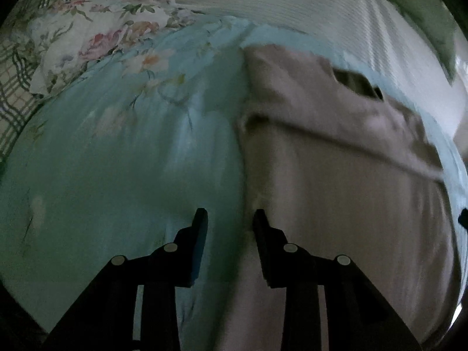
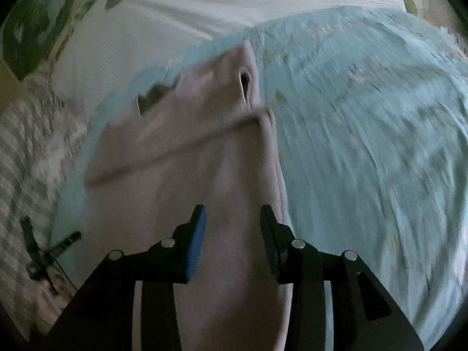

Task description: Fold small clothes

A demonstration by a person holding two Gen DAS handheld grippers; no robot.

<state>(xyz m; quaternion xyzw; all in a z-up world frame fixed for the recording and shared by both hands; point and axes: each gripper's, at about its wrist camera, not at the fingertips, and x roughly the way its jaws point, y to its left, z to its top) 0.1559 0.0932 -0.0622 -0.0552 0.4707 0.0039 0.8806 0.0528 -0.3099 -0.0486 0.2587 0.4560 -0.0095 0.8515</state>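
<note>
Both wrist cams ride behind their fingers, angled steeply down, close above the bed; left gripper [image 1: 229, 215] over the pink garment's [image 1: 336, 175] left edge; right gripper [image 2: 232, 212] over its right edge; garment [image 2: 187, 169] shared.

Garment: pale pinkish-beige cloth garment [image 1: 336, 175], plain, no print.
Bedspread: light turquoise bedspread [image 1: 122, 152] with faint white and orange flowers.
Pillow: white floral pillow [image 1: 87, 38], pink and peach roses, green leaves.
Checked fabric: cream checked fabric with dark green lines [image 1: 14, 93].
Ribbed cover: white ribbed cover [image 2: 181, 8], fine stripes.
Finger pads: blue pads [image 2: 196, 242] on black fingers.
</note>
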